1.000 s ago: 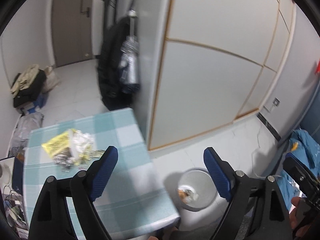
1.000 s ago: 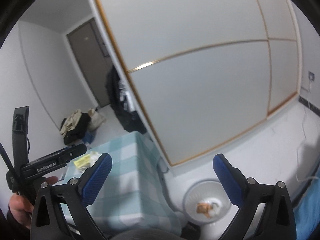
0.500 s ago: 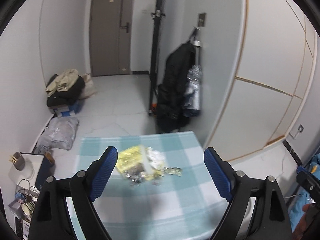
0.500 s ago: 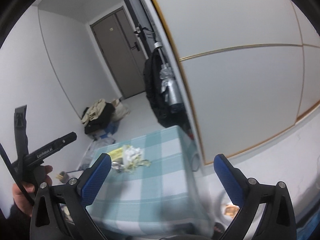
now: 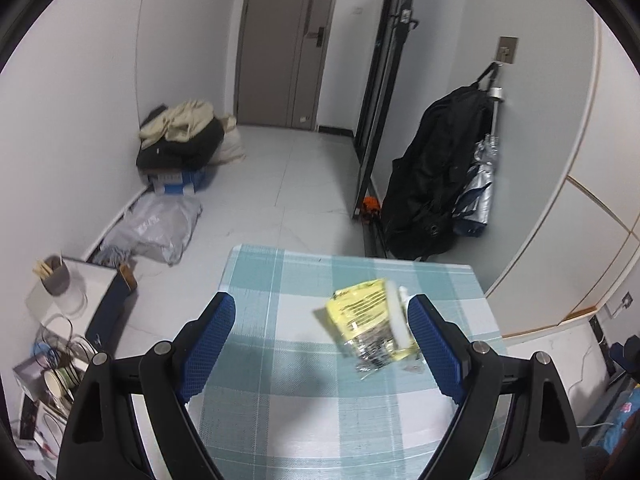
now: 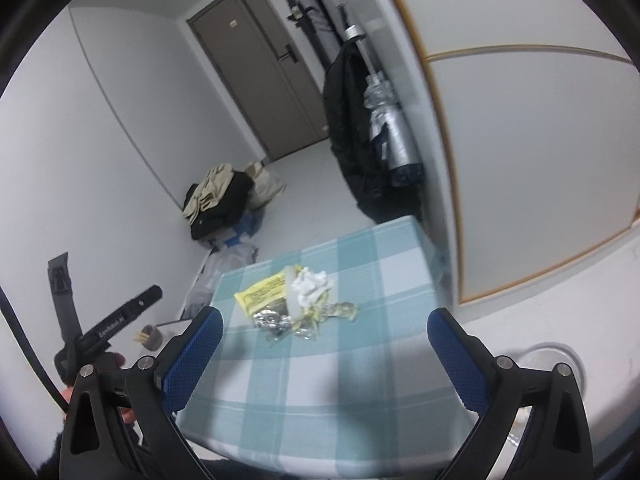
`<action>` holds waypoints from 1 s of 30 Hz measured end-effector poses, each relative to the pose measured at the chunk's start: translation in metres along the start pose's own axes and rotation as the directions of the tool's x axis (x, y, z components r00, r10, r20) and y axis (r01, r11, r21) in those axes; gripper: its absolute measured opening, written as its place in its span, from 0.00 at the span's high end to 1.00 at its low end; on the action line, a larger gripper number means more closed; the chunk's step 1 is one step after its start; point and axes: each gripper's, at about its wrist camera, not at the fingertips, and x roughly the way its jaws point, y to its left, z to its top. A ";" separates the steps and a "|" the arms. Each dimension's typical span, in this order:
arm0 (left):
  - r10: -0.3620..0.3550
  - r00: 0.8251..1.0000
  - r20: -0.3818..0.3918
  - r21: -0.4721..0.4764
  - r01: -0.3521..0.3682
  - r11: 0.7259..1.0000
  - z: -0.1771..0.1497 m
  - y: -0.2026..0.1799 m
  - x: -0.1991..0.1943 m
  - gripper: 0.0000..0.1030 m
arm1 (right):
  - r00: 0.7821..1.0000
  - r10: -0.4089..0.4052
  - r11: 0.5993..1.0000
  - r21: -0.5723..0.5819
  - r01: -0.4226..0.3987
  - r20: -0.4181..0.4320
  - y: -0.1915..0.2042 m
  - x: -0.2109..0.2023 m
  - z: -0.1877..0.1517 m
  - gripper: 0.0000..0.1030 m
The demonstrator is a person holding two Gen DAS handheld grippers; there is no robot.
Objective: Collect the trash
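I see my left gripper (image 5: pixel 322 346) wide and empty over the table (image 5: pixel 288 412). My right gripper (image 6: pixel 324 354) is wide too, the trash pile (image 6: pixel 298 300) at 12 o'clock

a narrow room with pale walls (image 5: pixel 80 120) and a light tiled floor (image 5: pixel 288 184) ends at a grey-brown door (image 5: pixel 280 48). a table (image 5: pixel 288 408) in a teal-and-white check cloth stands in the foreground, just beside white panels (image 6: pixel 540 152) with wood-coloured trim. a black coat (image 5: pixel 432 176) and a silver umbrella (image 5: pixel 480 188) hang from a wall hook, while a heap of clothes (image 5: pixel 180 136) on a blue box and a grey bag (image 5: pixel 156 228) lie along the left wall.
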 end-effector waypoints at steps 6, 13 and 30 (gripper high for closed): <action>-0.064 0.996 -0.062 -0.049 0.061 0.997 0.008 0.018 0.014 0.17 | 0.999 0.009 0.998 -0.054 -0.011 -0.043 0.016 0.058 0.014 0.00; -0.078 0.989 -0.125 -0.080 0.069 0.994 0.014 0.030 0.028 0.17 | 0.983 0.018 0.995 -0.096 -0.036 -0.185 0.029 0.141 0.023 0.04; -0.128 0.967 -0.221 -0.162 0.093 0.982 0.023 0.025 0.059 0.17 | 0.901 0.057 0.997 0.074 -0.028 -0.430 0.011 0.252 0.027 0.30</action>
